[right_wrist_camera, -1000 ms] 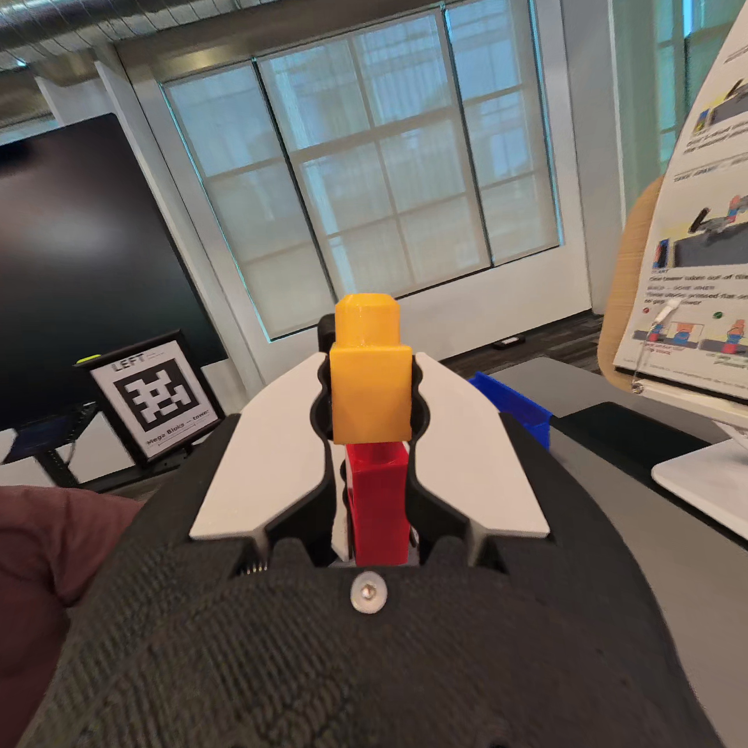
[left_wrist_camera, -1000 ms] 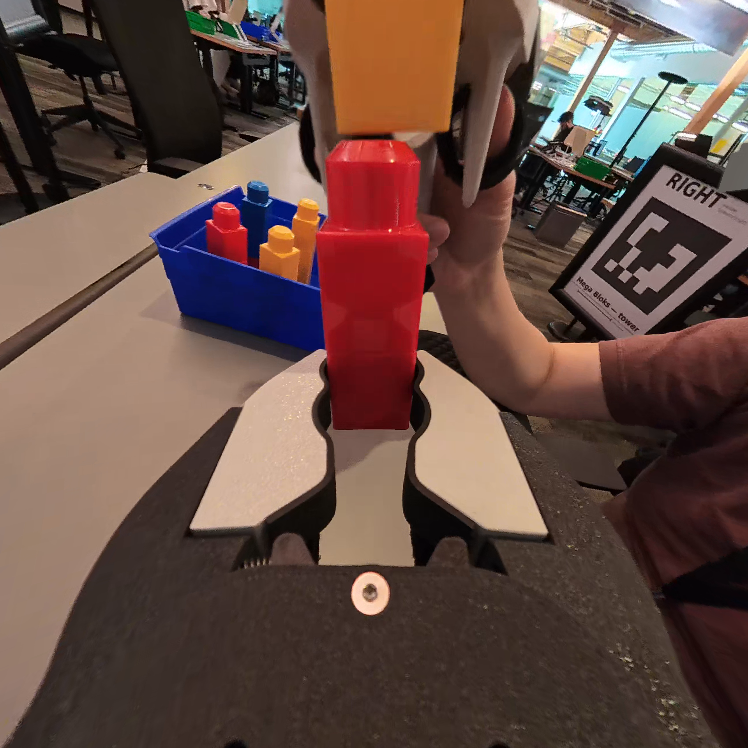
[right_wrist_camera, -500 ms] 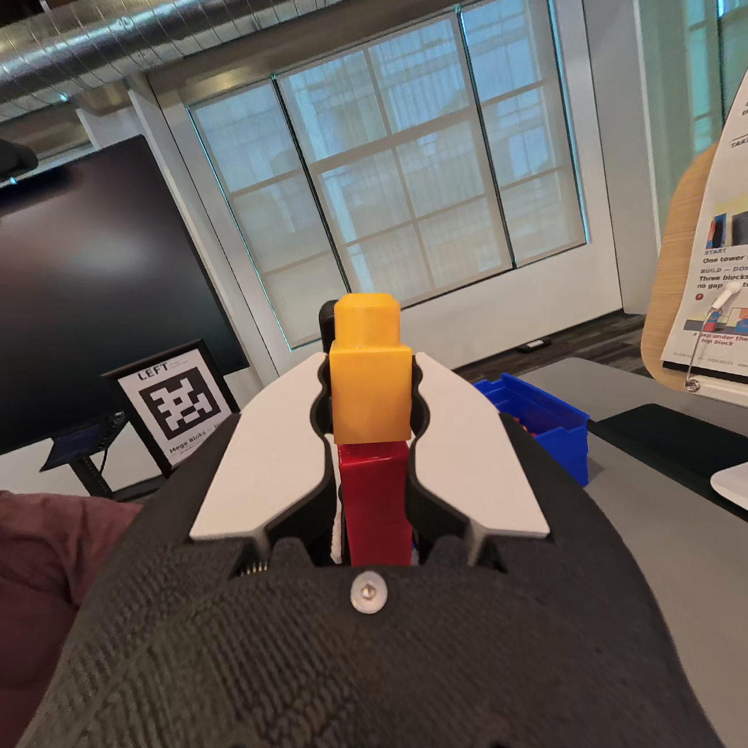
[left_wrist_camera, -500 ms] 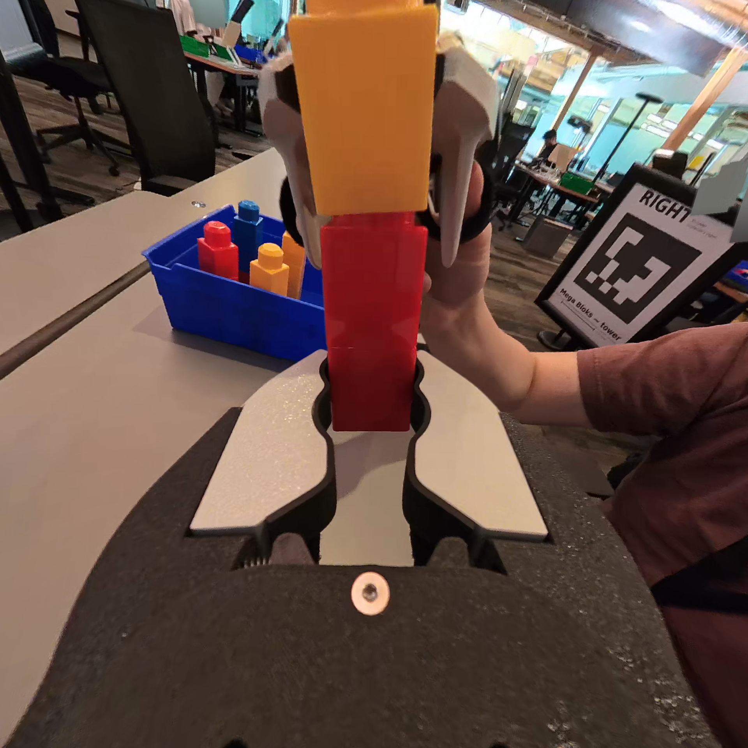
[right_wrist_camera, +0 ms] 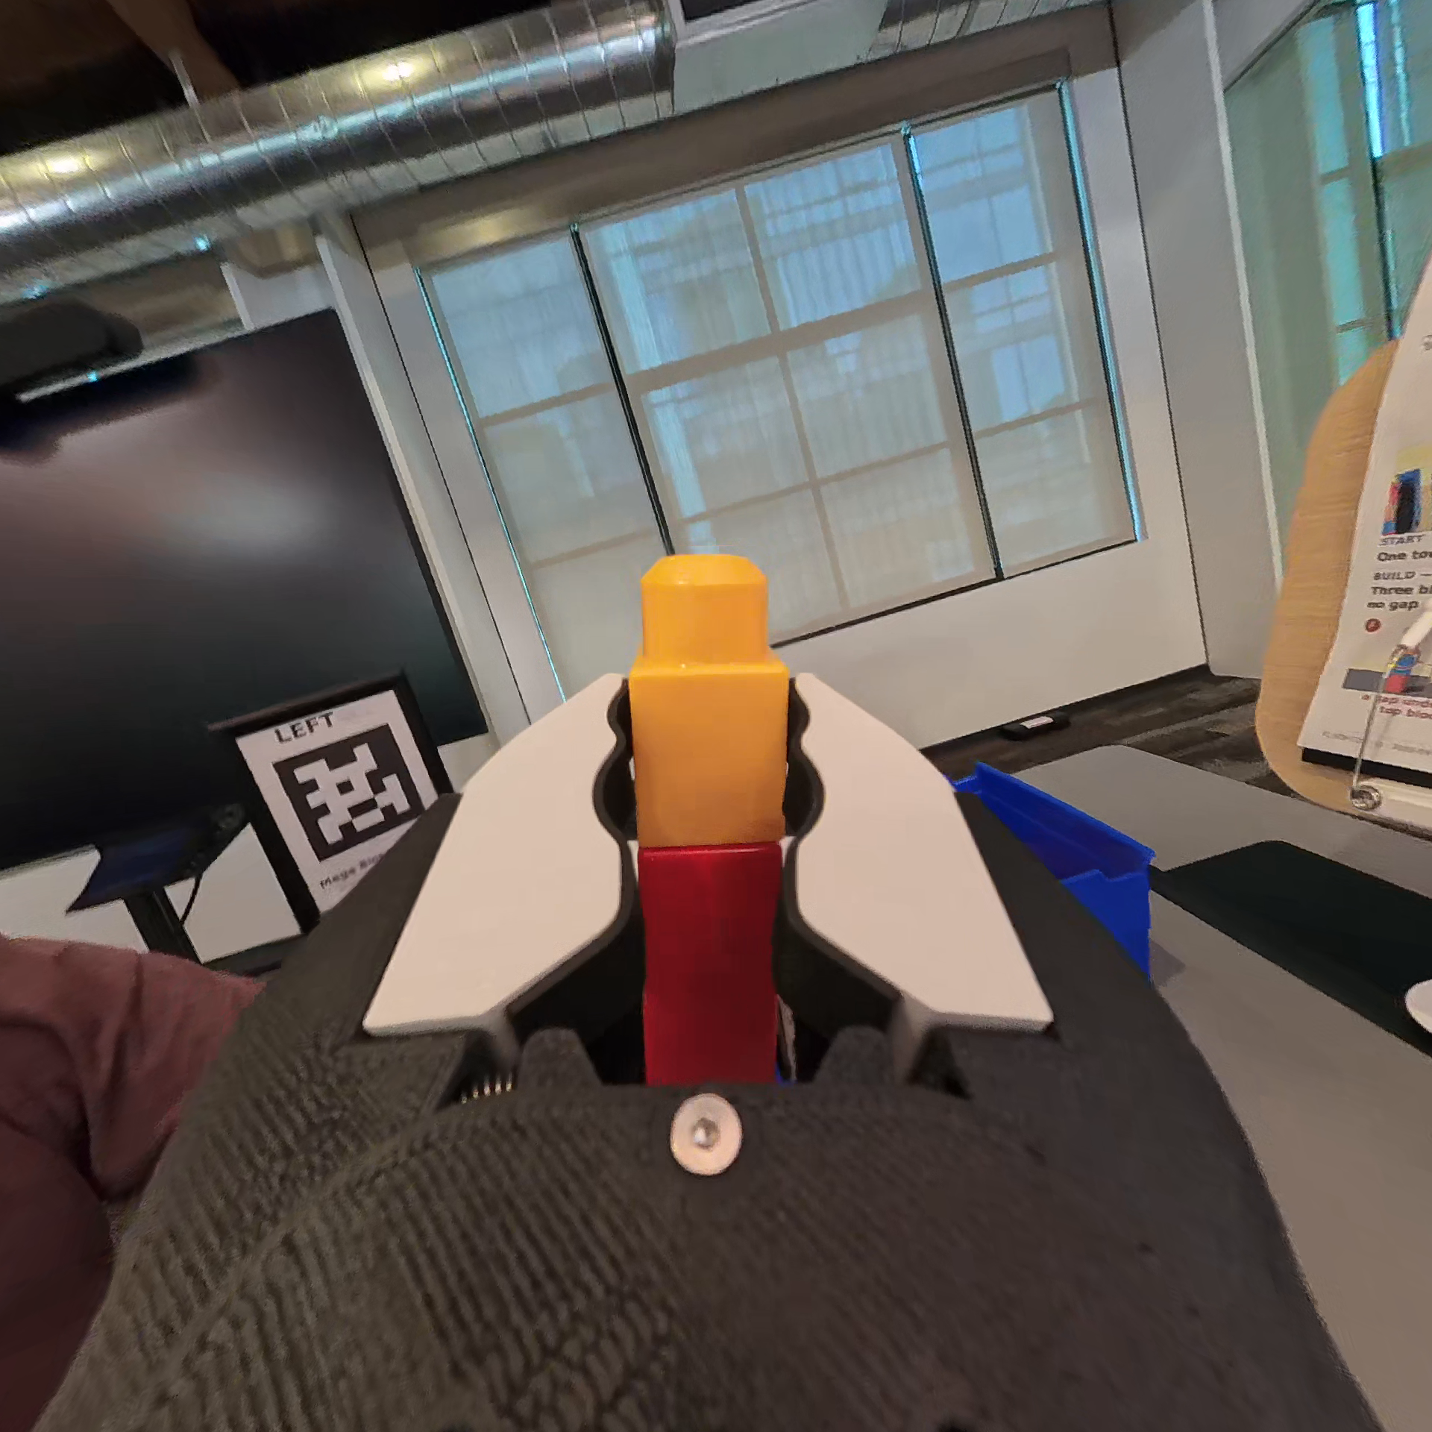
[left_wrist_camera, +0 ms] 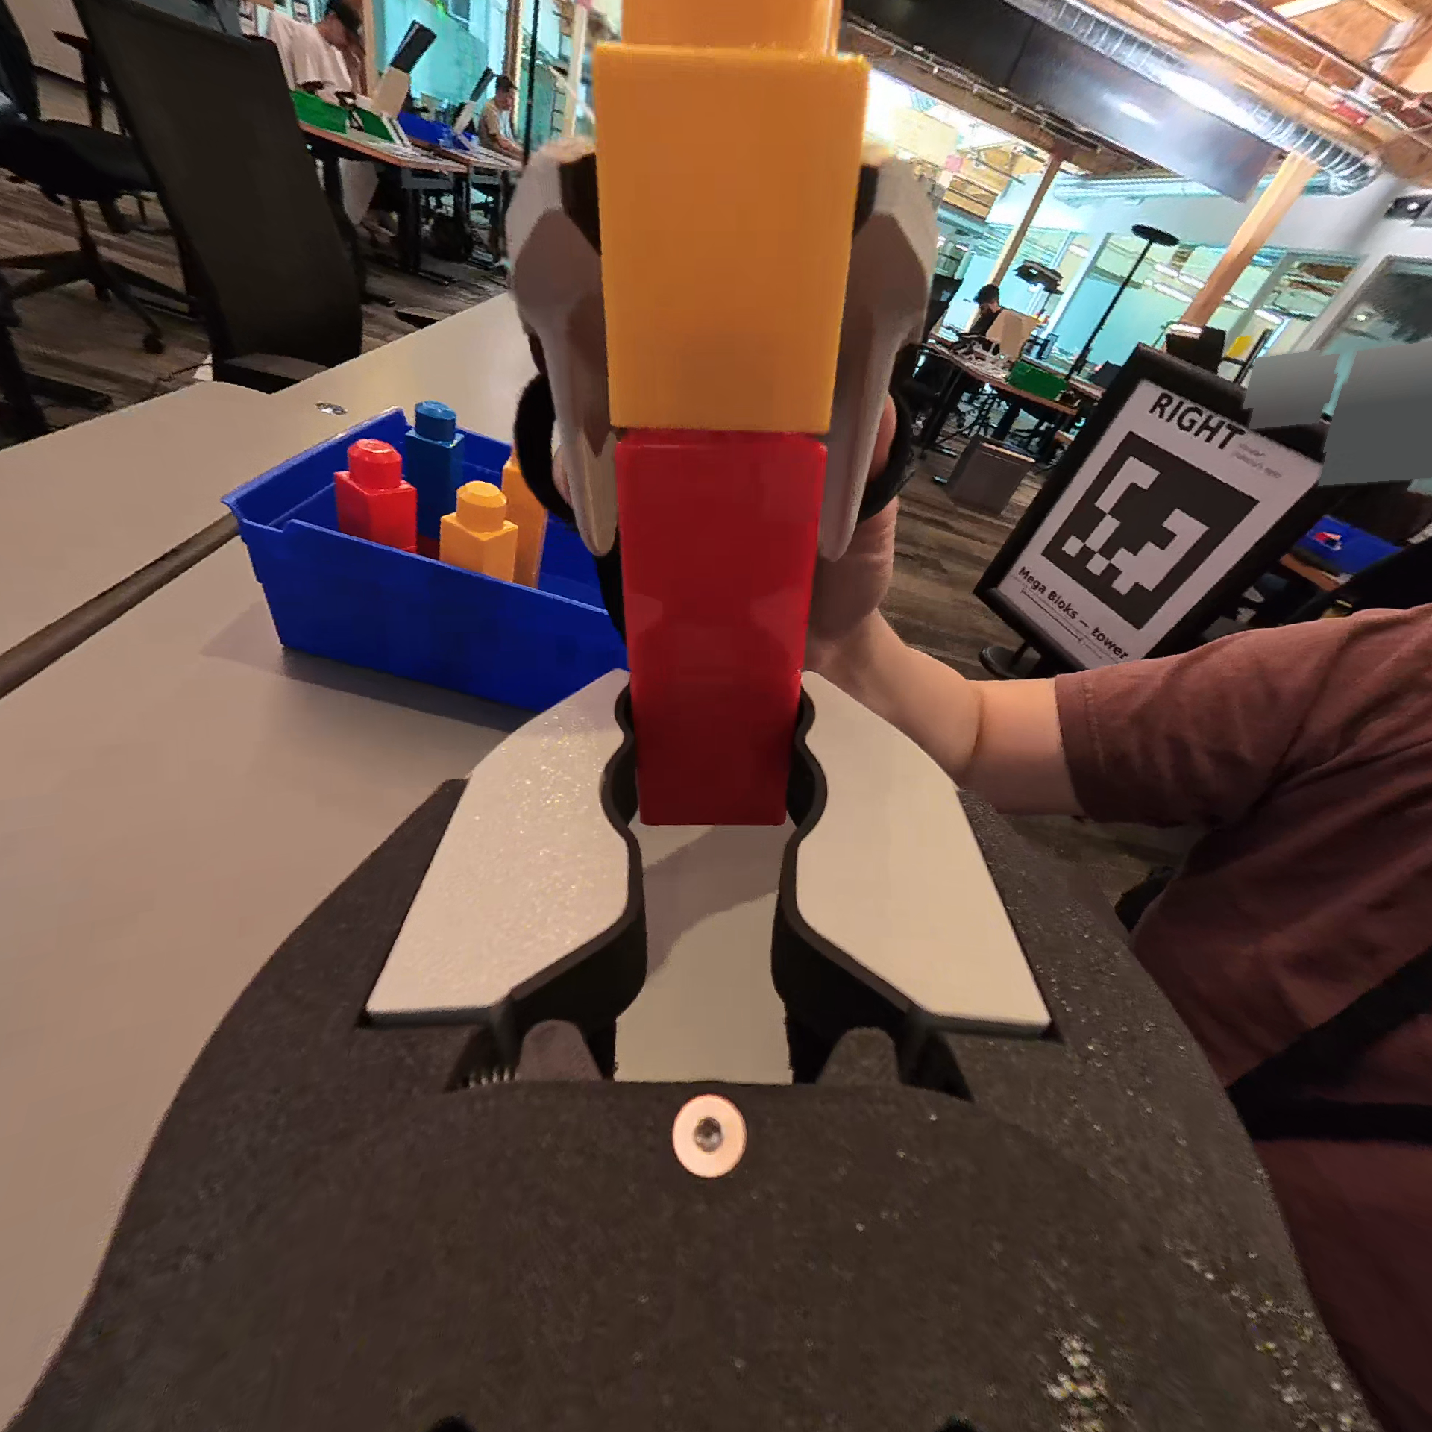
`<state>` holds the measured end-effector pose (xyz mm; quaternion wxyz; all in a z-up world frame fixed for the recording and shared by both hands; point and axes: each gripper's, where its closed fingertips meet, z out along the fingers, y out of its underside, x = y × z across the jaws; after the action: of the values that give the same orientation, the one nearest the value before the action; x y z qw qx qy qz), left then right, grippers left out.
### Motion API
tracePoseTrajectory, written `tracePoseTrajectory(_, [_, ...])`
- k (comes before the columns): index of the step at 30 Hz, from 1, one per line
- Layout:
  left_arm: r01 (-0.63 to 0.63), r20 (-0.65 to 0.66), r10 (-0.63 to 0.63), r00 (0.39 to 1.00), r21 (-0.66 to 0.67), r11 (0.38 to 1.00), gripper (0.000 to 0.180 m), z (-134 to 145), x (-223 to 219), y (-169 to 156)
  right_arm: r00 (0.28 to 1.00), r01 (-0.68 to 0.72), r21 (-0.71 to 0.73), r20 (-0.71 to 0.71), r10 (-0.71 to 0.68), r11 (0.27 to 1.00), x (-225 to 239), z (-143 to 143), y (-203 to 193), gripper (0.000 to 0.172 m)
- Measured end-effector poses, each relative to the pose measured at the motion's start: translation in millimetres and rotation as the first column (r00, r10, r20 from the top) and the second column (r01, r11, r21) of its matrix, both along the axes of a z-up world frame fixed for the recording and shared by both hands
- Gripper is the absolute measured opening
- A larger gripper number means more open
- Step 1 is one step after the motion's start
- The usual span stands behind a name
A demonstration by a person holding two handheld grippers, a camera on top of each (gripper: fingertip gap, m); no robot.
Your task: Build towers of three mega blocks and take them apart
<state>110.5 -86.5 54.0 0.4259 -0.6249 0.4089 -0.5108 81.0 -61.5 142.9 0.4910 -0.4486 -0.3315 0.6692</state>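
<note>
Red blocks (left_wrist_camera: pixel 717 620) stacked two high sit clenched at the base in my left tongs (left_wrist_camera: pixel 711 763) above the grey counter (left_wrist_camera: pixel 155 775). My right tongs (right_wrist_camera: pixel 709 763) grip the orange block (right_wrist_camera: pixel 709 744) seated on top, beside the blue bin (left_wrist_camera: pixel 434 612) of spare blocks.

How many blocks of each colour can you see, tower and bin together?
Red blocks: 3, two in tower, one in bin
Orange blocks: 3, one on tower, two in bin
Blue block: 1, in bin
Total: 7 showing
</note>
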Motion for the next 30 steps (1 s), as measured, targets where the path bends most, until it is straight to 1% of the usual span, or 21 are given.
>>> tracePoseTrajectory(2, [0.006,-0.010,-0.006,1.000,0.010,1.000,0.035,0,0,-2,0.999,-0.011,0.006,0.030,0.011,1.000,-1,-1,-2,0.037])
tracePoseTrajectory(4, [0.011,-0.021,-0.011,1.000,0.010,1.000,0.035,-2,-1,-2,0.996,-0.020,0.005,0.091,0.019,1.000,-1,-4,-2,0.037])
tracePoseTrajectory(6, [0.001,-0.065,0.000,0.998,0.021,1.000,0.035,-5,-4,0,0.984,-0.026,0.006,0.174,0.025,1.000,0,-9,-1,0.037])
tracePoseTrajectory(8, [-0.021,-0.114,0.026,0.993,0.040,0.999,0.035,-10,-8,3,0.976,-0.008,0.019,0.217,0.003,1.000,3,-11,1,0.039])
tracePoseTrajectory(9, [-0.020,-0.125,0.025,0.992,0.043,0.999,0.035,-11,-9,2,0.973,0.000,0.025,0.232,-0.006,1.000,4,-11,1,0.043])
tracePoseTrajectory(11, [-0.005,-0.107,0.008,0.994,0.032,0.999,0.035,-9,-8,0,0.963,0.002,0.040,0.269,-0.013,0.999,4,-13,0,0.044])
tracePoseTrajectory(12, [0.004,-0.106,-0.001,0.994,0.022,1.000,0.035,-9,-7,-1,0.958,-0.009,0.051,0.285,-0.006,0.999,4,-15,-2,0.041])
tracePoseTrajectory(13, [0.014,-0.115,-0.012,0.993,0.019,1.000,0.035,-11,-7,-3,0.955,-0.022,0.057,0.298,0.004,0.998,4,-16,-4,0.038])
tracePoseTrajectory(17, [0.032,-0.141,-0.032,0.990,0.002,0.999,0.035,-14,-7,-6,0.943,-0.049,0.049,0.332,0.030,0.998,5,-21,-7,0.037])
tracePoseTrajectory(21, [0.007,-0.207,-0.002,0.978,0.020,1.000,0.035,-21,-6,-4,0.921,-0.059,0.041,0.388,0.038,0.997,6,-29,-7,0.037])
tracePoseTrajectory(25, [0.012,-0.239,-0.010,0.971,0.011,1.000,0.035,-26,-4,-5,0.905,-0.069,0.051,0.424,0.041,0.996,7,-34,-8,0.037])
tracePoseTrajectory(30, [0.037,-0.237,-0.033,0.971,0.010,0.999,0.035,-25,-5,-8,0.894,-0.094,0.072,0.445,0.052,0.993,10,-36,-11,0.037])
